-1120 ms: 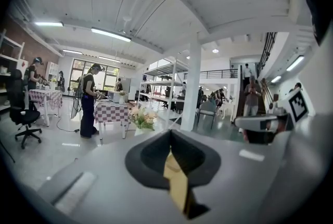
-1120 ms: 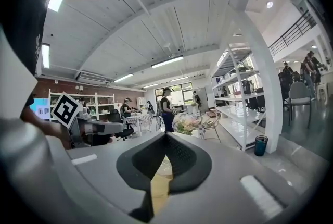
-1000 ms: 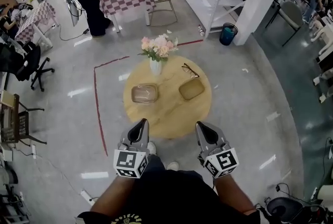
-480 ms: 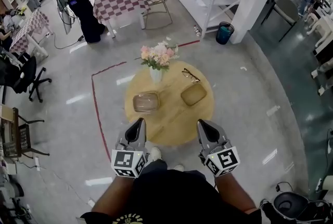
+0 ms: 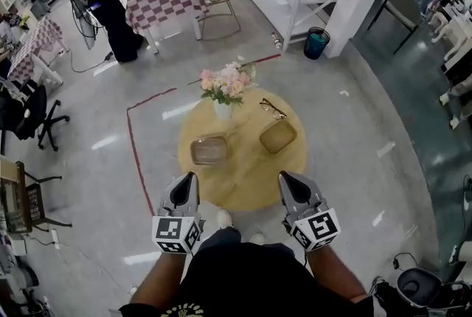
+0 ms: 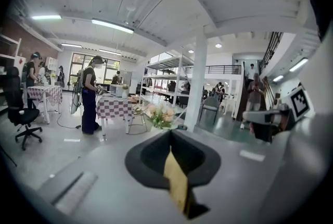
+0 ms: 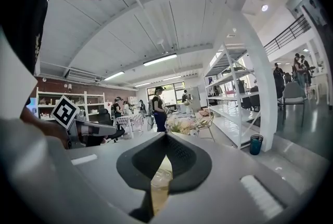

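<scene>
On the left, the left gripper (image 5: 186, 186) hangs over the near edge of the round wooden bench (image 5: 243, 177). In the left gripper view, the left gripper (image 6: 170, 135) has its jaws closed, tips together, with nothing held between them. Only a thin strip of bench wood shows below the tips.

The clear box (image 5: 209, 150) lies on the bench just ahead of this gripper and a little to its right. The two are apart and do not touch. The box's long side runs almost left to right, across the way the jaws point. The left gripper is the nearer one to it.

In the middle, at the far side of the bench, pink flowers (image 5: 223, 83) stand in a white vase (image 5: 222, 110). A pair of glasses (image 5: 271, 109) lies just to the right of the vase.

On the right, the tan case (image 5: 277, 136) lies tilted, and its long side runs from near-left to far-right. The right gripper (image 5: 289, 189) is the nearer one to it and is held back at the near edge of the bench, well apart from the case. The case is ahead of these jaws. In the right gripper view, the right gripper (image 7: 165, 137) also has its jaws closed and holds nothing
</scene>
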Demonstrator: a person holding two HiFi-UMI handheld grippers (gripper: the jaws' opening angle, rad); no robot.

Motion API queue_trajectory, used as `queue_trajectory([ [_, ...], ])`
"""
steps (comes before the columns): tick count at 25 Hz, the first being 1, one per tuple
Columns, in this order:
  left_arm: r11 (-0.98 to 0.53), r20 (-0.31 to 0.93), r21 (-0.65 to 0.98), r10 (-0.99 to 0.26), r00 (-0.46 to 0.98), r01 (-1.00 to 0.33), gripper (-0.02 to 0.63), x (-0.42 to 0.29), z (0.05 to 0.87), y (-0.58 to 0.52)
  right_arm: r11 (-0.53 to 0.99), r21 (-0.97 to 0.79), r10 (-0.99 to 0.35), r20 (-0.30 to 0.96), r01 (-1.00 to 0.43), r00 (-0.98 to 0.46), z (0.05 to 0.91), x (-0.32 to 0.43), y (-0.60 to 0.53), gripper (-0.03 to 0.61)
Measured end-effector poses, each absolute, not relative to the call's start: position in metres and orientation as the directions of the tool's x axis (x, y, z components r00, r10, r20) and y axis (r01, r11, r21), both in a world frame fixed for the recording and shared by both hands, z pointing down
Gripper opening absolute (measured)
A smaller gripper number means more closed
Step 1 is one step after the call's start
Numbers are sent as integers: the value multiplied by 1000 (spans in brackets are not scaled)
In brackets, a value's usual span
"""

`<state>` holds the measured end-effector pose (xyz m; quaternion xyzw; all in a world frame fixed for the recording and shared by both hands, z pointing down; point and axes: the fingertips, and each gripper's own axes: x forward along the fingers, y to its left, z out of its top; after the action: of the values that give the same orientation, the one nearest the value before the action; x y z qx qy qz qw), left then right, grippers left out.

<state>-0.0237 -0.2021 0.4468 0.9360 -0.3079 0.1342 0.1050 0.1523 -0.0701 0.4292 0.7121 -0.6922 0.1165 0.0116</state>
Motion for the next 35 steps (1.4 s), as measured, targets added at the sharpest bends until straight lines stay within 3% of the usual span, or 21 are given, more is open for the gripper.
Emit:
queue_trajectory([
  [35, -796, 367, 196, -483, 795, -573, 2, -50, 505, -349, -65, -80, -956, 290, -995, 39, 447, 124, -213, -2],
])
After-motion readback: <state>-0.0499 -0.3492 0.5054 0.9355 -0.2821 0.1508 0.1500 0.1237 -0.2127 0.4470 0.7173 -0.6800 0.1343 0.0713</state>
